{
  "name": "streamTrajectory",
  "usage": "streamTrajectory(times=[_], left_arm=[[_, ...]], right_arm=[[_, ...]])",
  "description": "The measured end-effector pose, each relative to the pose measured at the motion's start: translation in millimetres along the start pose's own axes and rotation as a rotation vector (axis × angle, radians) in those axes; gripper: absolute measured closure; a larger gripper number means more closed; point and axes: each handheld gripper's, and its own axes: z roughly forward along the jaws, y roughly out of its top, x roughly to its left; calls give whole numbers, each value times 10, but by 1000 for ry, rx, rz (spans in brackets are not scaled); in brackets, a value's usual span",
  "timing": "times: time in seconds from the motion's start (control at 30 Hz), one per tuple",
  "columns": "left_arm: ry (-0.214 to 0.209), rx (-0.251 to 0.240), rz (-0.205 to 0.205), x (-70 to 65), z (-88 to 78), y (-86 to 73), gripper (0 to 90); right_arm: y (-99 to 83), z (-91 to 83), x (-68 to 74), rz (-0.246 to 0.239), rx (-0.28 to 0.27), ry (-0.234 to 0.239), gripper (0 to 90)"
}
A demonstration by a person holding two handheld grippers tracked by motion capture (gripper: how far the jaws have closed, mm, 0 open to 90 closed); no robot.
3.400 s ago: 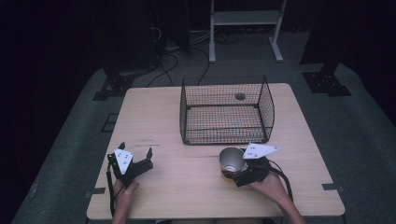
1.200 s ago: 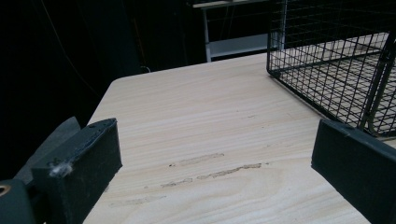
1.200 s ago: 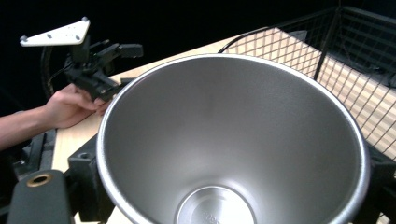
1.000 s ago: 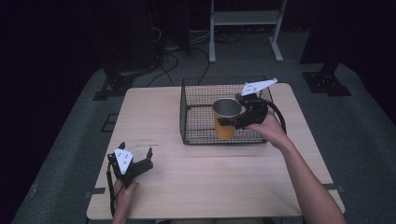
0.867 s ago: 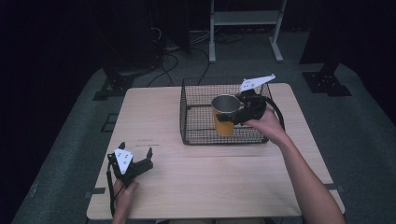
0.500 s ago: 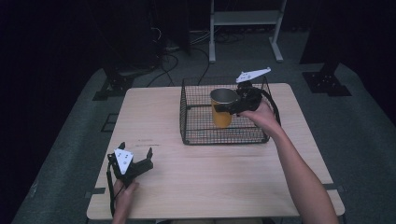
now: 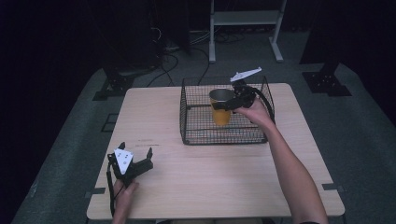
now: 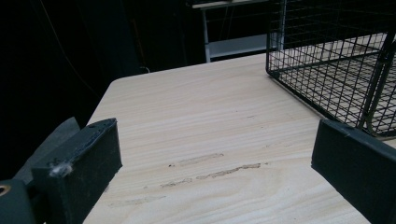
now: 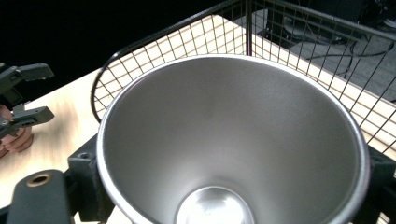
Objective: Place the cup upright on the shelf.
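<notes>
My right gripper (image 7: 232, 101) is clamped on the rim of the cup (image 7: 220, 109), orange outside and steel inside, holding it upright within the wire basket (image 7: 205, 135), near the far side. My left gripper (image 7: 136, 161) rests on the table (image 7: 210, 177) near its front left corner, jaws spread wide, gripping nothing.

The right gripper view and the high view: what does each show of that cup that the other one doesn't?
The right gripper view alone looks down into the cup: a bare metal inside, nothing in it. The high view alone shows the cup's orange outside, held upright over the wire basket by the right tongs, and the table with the left tongs resting near its front. Both show the silver rim, the basket's mesh and the left tongs farther off.
</notes>
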Motion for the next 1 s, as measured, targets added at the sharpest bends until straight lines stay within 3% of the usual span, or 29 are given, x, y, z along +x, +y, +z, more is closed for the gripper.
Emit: streamTrajectory(times=[0.27, 0.4, 0.7, 1.0], left_arm=[[-1, 2, -4, 5, 0, 0, 8], [-2, 1, -4, 6, 1, 0, 8], [-1, 1, -3, 6, 0, 0, 8], [-1, 1, -5, 8, 0, 0, 8]], right_arm=[[39, 97, -73, 18, 5, 2, 122], [29, 173, -111, 12, 34, -25, 122], [-54, 356, -215, 49, 59, -55, 122], [-114, 528, -256, 43, 126, -101, 122]])
